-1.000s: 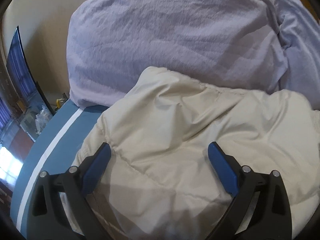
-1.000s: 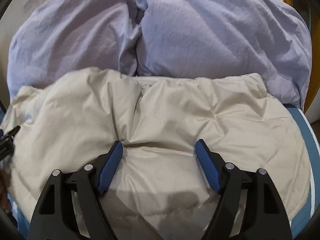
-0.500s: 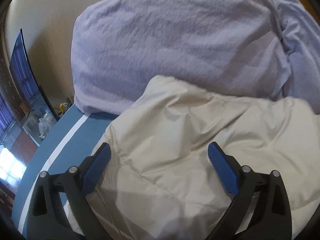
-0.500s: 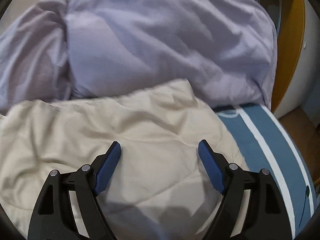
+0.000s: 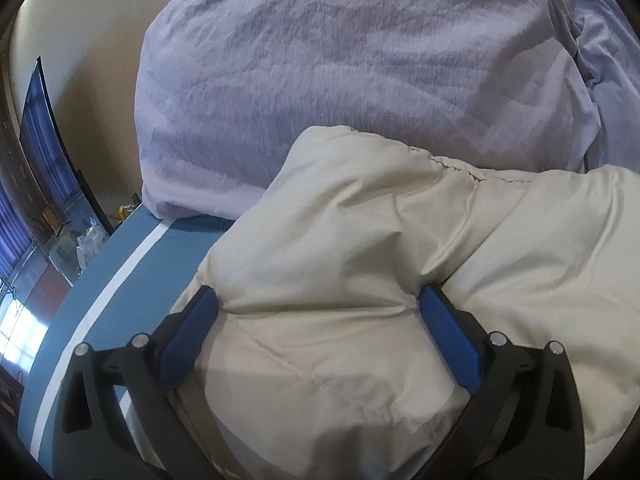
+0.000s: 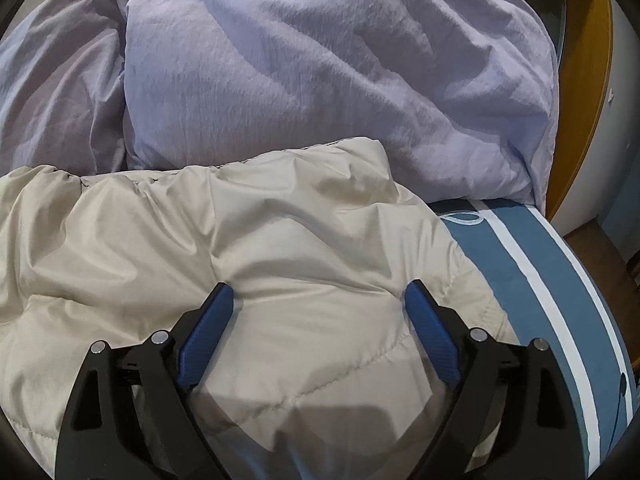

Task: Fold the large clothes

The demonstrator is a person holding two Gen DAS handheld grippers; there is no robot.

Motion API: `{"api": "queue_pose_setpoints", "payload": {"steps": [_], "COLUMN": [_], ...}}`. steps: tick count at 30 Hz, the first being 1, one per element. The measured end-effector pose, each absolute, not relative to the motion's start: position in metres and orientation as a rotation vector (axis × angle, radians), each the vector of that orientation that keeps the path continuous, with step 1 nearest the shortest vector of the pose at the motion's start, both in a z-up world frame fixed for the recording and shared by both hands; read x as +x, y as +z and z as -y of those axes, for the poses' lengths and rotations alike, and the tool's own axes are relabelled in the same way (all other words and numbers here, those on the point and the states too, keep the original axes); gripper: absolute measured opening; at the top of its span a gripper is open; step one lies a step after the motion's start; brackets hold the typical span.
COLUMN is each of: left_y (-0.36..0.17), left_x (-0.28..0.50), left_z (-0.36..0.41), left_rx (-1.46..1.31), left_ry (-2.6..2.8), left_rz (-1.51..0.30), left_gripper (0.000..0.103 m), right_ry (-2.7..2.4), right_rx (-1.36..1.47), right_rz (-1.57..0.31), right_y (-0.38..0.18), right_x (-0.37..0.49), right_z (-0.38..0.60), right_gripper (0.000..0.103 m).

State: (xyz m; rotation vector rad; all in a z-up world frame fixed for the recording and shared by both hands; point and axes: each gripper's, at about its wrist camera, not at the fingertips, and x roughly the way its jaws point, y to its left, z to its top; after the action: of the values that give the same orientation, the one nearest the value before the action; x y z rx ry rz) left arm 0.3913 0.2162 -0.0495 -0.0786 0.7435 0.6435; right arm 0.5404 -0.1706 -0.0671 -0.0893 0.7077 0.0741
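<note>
Both tools sit over the jacket [image 5: 360, 264], a puffy cream thing lying on the bed [image 5: 120, 280], which has a blue cover with a white stripe. Left tool [image 5: 316, 300] is spread wide, its blue pads [image 5: 448, 332] pressing down into the padding on either side of a bulge, not clamping it. Right tool [image 6: 320, 292] has just been opening and is released too, jacket [image 6: 280, 240] fabric between its pads but not pinched. Just beyond both tools, a lilac duvet [image 6: 320, 72] is heaped against the jacket's far edge.
</note>
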Motion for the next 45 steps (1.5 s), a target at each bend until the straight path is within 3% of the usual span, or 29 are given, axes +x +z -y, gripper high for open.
{"api": "queue_pose_setpoints", "payload": {"steps": [38,45], "left_y": [-0.056,-0.035], "left_x": [0.4,0.368], "left_z": [-0.223,-0.205], "left_rx": [-0.102,-0.07], "left_ry": [0.631,0.627], "left_rz": [-0.785,-0.783], "left_gripper": [0.101,0.101], "right_ry": [0.075,0.089], "right_rx": [-0.066,-0.018], "right_rz": [-0.75,-0.774], "right_y": [-0.08,-0.057], "right_x": [0.555,0.531], "right_z": [0.174,0.192], "right_gripper": [0.094,0.094]}}
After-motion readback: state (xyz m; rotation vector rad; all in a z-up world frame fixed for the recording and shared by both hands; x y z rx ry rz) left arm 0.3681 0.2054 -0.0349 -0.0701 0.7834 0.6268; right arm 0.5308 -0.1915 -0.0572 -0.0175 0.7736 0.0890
